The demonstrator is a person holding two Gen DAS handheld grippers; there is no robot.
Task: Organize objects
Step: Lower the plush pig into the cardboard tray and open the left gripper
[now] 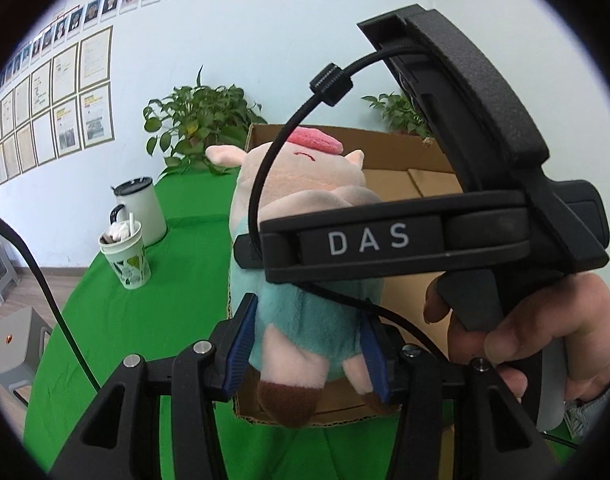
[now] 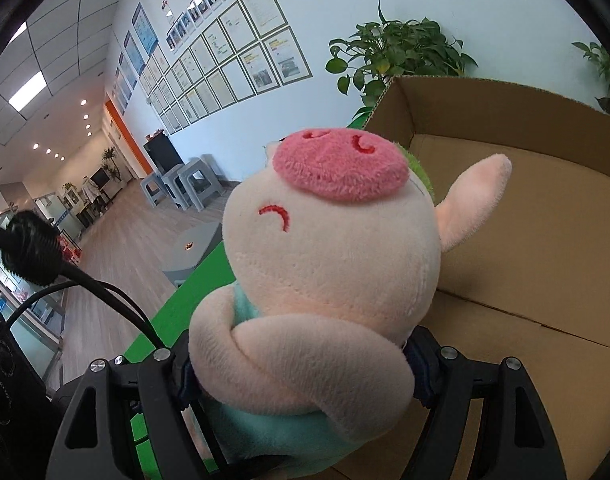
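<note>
One green table (image 1: 117,328) carries one open cardboard box (image 2: 537,216). One plush pig (image 1: 305,264) hangs at the box's near-left corner, held by both grippers. Left gripper (image 1: 305,344): jaws partly open, blue pads pressed on the pig's teal lower body. Right gripper (image 2: 301,368): jaws wider, clamping its torso just below the head. Behind stand two plants (image 1: 197,120), one white mug (image 1: 143,208) and one paper cup (image 1: 127,256).

White mug (image 1: 143,210) and paper cup (image 1: 125,257) on green cloth (image 1: 117,320); potted plant (image 1: 197,120) behind
</note>
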